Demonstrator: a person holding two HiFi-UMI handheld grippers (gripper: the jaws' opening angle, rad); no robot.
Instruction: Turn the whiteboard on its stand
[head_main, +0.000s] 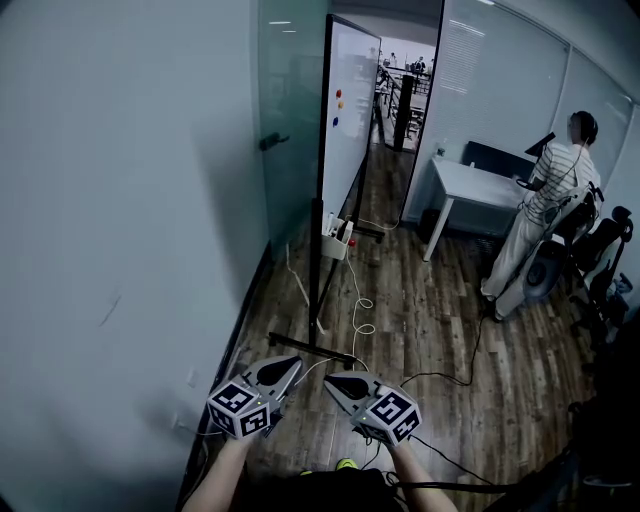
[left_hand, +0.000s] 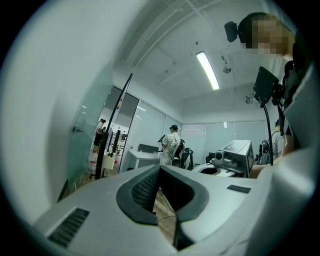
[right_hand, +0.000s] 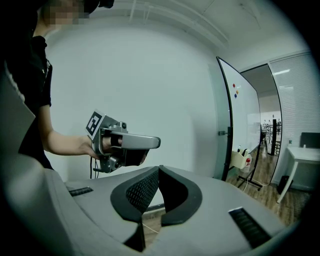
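The whiteboard (head_main: 347, 118) stands on its black stand (head_main: 314, 290) ahead of me, seen almost edge-on, with a few coloured magnets on its face. Its frame (left_hand: 114, 122) shows far off in the left gripper view, and its white face (right_hand: 244, 117) shows at the right of the right gripper view. My left gripper (head_main: 287, 369) and right gripper (head_main: 337, 384) are held low over the floor, side by side, well short of the stand's foot (head_main: 312, 346). Both are shut with nothing between the jaws. The left gripper (right_hand: 150, 142) also shows in the right gripper view.
A glass wall (head_main: 290, 110) runs just left of the board. A white holder with markers (head_main: 338, 240) hangs on the stand. Cables (head_main: 362, 312) trail across the wood floor. A white desk (head_main: 470, 185), a person in a striped shirt (head_main: 548, 210) and an office chair (head_main: 600, 262) are at the right.
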